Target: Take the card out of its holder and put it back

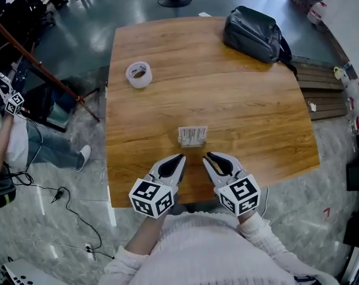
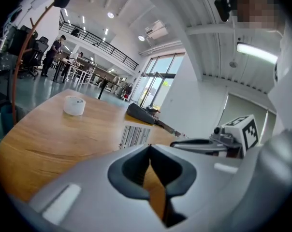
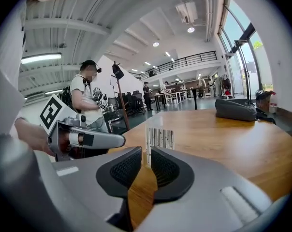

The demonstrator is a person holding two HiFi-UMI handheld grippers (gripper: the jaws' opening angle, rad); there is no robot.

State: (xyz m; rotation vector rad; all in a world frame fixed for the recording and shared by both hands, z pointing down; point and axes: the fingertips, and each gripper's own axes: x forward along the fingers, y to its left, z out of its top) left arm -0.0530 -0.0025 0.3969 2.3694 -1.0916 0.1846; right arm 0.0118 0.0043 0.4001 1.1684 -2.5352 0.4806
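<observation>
A white card (image 1: 192,136) with black stripes stands upright near the front middle of the wooden table (image 1: 227,100). I cannot make out its holder separately. Both grippers hover side by side just in front of it, tips pointing at it and apart from it. My left gripper (image 1: 180,157) is shut with nothing in it; in the left gripper view its jaws meet below the card (image 2: 135,135). My right gripper (image 1: 208,155) stands slightly open with a narrow empty gap; in the right gripper view the card (image 3: 159,138) rises just beyond the jaws.
A roll of tape (image 1: 138,74) lies at the table's far left. A dark bag (image 1: 255,34) sits on the far right corner. A person (image 1: 7,147) sits on the floor left of the table, beside a slanted pole (image 1: 49,73).
</observation>
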